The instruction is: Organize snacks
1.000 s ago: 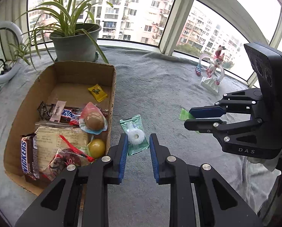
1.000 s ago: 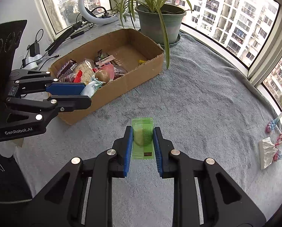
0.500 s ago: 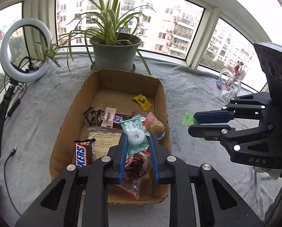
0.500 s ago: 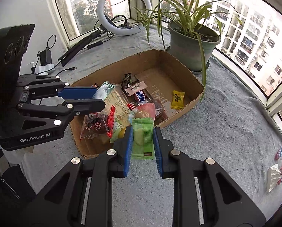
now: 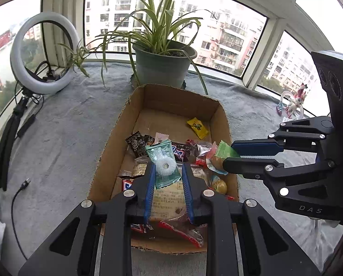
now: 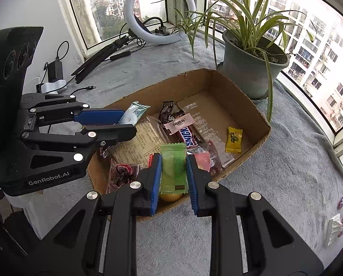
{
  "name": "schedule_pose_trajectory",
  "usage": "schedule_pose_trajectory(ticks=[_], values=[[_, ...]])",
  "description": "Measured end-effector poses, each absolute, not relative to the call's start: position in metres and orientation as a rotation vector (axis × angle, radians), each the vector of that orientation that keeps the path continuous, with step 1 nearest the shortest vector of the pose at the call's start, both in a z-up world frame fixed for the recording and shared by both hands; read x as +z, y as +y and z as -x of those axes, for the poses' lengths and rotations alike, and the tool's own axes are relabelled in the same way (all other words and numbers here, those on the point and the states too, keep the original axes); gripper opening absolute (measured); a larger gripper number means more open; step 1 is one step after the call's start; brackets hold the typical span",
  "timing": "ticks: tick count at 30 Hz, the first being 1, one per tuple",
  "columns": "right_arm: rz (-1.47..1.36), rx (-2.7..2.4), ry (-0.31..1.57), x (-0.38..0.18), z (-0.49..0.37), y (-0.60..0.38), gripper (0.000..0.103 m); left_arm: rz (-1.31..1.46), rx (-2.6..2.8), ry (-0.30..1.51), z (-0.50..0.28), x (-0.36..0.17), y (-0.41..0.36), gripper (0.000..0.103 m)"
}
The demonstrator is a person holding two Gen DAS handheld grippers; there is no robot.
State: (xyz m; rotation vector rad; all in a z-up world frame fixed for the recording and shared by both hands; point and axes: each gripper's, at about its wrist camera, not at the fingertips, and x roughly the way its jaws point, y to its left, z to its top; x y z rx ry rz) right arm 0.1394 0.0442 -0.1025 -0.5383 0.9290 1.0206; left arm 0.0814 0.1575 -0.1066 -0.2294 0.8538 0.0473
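Both grippers had come off the blanket and now hung over the cardboard box (image 5: 226, 124), each with a snack clamped.

Left gripper (image 5: 168, 172) – jaws narrow, pinched on the teal packet (image 5: 163, 163) with the white ring candy inside. A second ago that packet lay on the grey blanket (image 5: 68, 138) just right of the box wall; now it was lifted, above the box's near half, over the large printed bag (image 5: 169, 197). Side-on in the right wrist view the same packet (image 6: 133, 113) stuck out past the blue pad.

Right gripper (image 6: 173, 172) – jaws narrow, holding the green packet (image 6: 173, 168) upright between the pads. It was also on the blanket a second ago, well clear of the box; now it sat just over the near right wall, above a yellow ball (image 6: 170, 196) inside.

Box contents looked undisturbed: Snickers bar (image 6: 187, 135), yellow sachet (image 6: 233, 139) alone toward the far end, dark wrappers mid-box. Potted plant (image 5: 162, 66) and ring light (image 5: 45, 53) were behind, out of the way.

Judgement: pick and carry done for both items, only the release was left. The near half was crowded, so a drop there would likely stack on other wrappers; the far end had bare floor. The right one was close to the wall – a release there could spill outside.
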Motion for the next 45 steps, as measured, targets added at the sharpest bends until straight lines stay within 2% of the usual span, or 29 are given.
schedule_pose_trajectory(ticks=[12,14,16,17,21,23,25,29,31,34,37,45], values=[[0.544,1.021,0.914,-0.100,-0.140,0.052,0.024,0.229,0.058,0.851,-0.084,-0.105,0.160,0.023],[0.545,1.019,0.911,-0.100,-0.139,0.052,0.027,0.232,0.064,0.851,-0.084,-0.105,0.161,0.023],[0.547,1.013,0.899,-0.099,-0.139,0.051,0.044,0.234,0.068,0.850,-0.083,-0.104,0.162,0.024],[0.546,1.011,0.894,-0.098,-0.138,0.050,0.049,0.232,0.070,0.850,-0.082,-0.104,0.162,0.024],[0.548,1.009,0.883,-0.094,-0.136,0.049,0.053,0.228,0.081,0.848,-0.081,-0.103,0.162,0.024],[0.553,1.000,0.873,-0.093,-0.135,0.048,0.061,0.226,0.085,0.846,-0.080,-0.102,0.162,0.024],[0.557,0.988,0.860,-0.091,-0.134,0.046,0.071,0.226,0.087,0.845,-0.079,-0.101,0.162,0.030],[0.556,0.954,0.854,-0.089,-0.134,0.043,0.077,0.221,0.099,0.838,-0.077,-0.099,0.163,0.040],[0.556,0.926,0.845,-0.087,-0.133,0.040,0.084,0.217,0.104,0.835,-0.076,-0.098,0.163,0.046],[0.532,0.893,0.842,-0.085,-0.132,0.036,0.084,0.215,0.121,0.837,-0.074,-0.097,0.163,0.059],[0.511,0.840,0.834,-0.082,-0.131,0.031,0.084,0.217,0.146,0.836,-0.072,-0.096,0.164,0.065],[0.436,0.764,0.802,-0.070,-0.123,0.015,0.085,0.199,0.179,0.828,-0.064,-0.092,0.159,0.070]])
